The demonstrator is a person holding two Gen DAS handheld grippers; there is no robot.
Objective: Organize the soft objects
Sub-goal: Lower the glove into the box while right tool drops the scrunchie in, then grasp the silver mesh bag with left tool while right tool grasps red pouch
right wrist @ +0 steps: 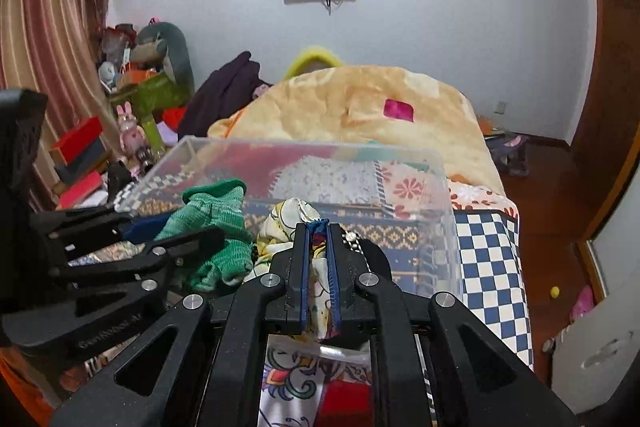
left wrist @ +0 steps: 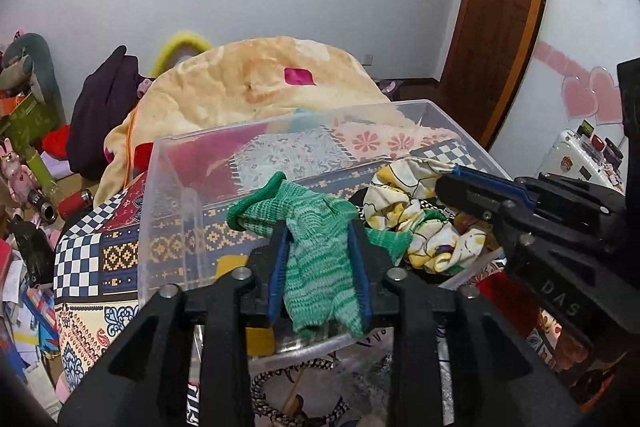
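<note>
My left gripper [left wrist: 319,233] is shut on a green knitted sock [left wrist: 316,251], held over the near rim of a clear plastic bin [left wrist: 168,187]. My right gripper [right wrist: 318,225] is shut on a white and yellow patterned cloth [right wrist: 286,231], also at the bin's near side. In the left wrist view the right gripper [left wrist: 456,175] pinches that cloth [left wrist: 412,211] just right of the sock. In the right wrist view the left gripper [right wrist: 180,231] and the sock [right wrist: 212,223] are to the left. The bin [right wrist: 444,195] stands on a patchwork bedspread.
A peach quilt [left wrist: 272,79] is heaped behind the bin on the bed. The checkered bedspread edge [right wrist: 492,267] drops off to the right onto wood floor. Boxes, toys and a dark garment [left wrist: 104,115] crowd the left side. A white cabinet [right wrist: 600,347] stands at right.
</note>
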